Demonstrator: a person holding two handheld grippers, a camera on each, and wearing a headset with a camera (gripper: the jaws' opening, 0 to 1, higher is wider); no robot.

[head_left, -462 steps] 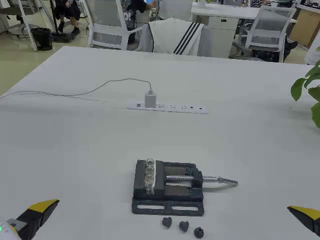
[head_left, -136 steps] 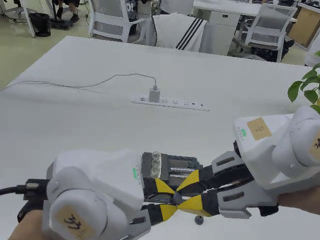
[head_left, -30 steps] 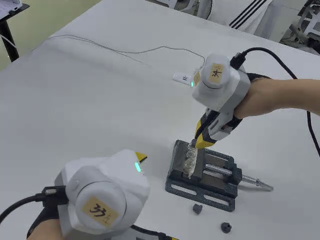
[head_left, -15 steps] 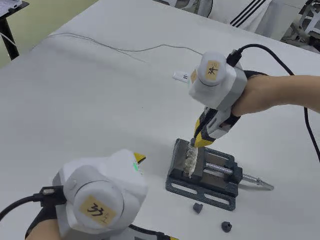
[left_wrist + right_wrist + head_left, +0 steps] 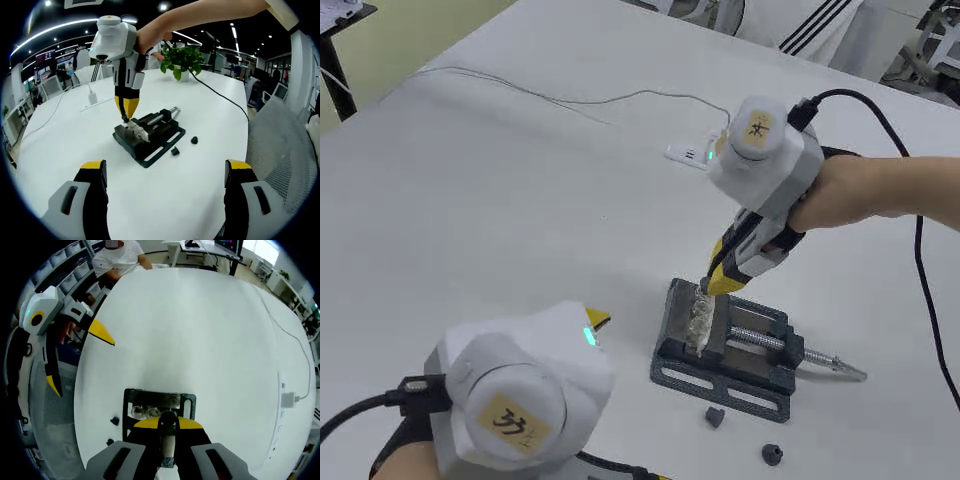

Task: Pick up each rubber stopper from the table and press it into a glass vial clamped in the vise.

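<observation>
White counter (image 5: pixel 470 200) in an open office, with a power strip (image 5: pixel 692 153) and its cable (image 5: pixel 570 100) toward the back. Vise (image 5: pixel 730 365) sits flat. Its long axis runs along the screw (image 5: pixel 820 358), handle end pointing right in the head view. Vials (image 5: pixel 699 322) stand upright, mouths up, in a row across that axis between the vise plates.

Right gripper (image 5: pixel 714 284) points steeply down, tips right over the far end of the row. Can't tell if it touches the glass. Head view hides what it carries. Right gripper view shows the tips clenched on a dark stopper (image 5: pixel 168 420) directly above the vials; which end is down is unclear.

Left gripper (image 5: pixel 165 169) is released, jaws wide apart, aimed at the vise and well apart from it.

Two loose stoppers (image 5: pixel 714 417) lie on the counter just in front of the vise, near each other, not touching.

Left gripper view adds a potted plant (image 5: pixel 181 56) beyond the vise. Vial count is too blurred to read in any view.
</observation>
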